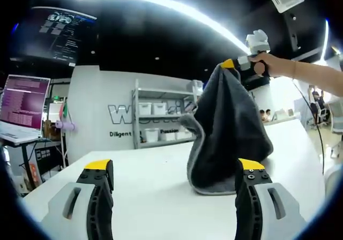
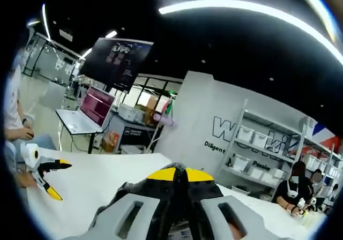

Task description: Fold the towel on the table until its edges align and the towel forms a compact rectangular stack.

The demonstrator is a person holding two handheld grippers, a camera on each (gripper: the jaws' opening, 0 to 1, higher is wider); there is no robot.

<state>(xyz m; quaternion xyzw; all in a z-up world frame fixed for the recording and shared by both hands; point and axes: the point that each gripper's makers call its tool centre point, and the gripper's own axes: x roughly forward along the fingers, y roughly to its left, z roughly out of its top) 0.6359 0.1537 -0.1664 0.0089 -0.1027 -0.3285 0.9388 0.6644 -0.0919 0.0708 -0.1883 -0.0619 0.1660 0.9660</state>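
A dark grey towel (image 1: 228, 133) hangs from my right gripper (image 1: 231, 64), which a hand holds up at the upper right of the left gripper view; the towel's lower end rests bunched on the white table (image 1: 155, 178). My left gripper (image 1: 174, 167) stands open low over the table, its yellow-tipped jaws apart with nothing between them, the towel beyond its right jaw. In the right gripper view, my right gripper (image 2: 179, 174) is shut on the towel (image 2: 134, 194), dark cloth bunched under the yellow tips. The left gripper (image 2: 51, 178) shows open at the far left over the table (image 2: 107, 175).
A laptop (image 1: 21, 109) stands on a desk at the left. White shelves (image 1: 161, 117) with bins line the back wall. A person (image 2: 13, 117) sits at the table's left end; other people (image 2: 295, 189) sit far right. Bare tabletop lies left of the towel.
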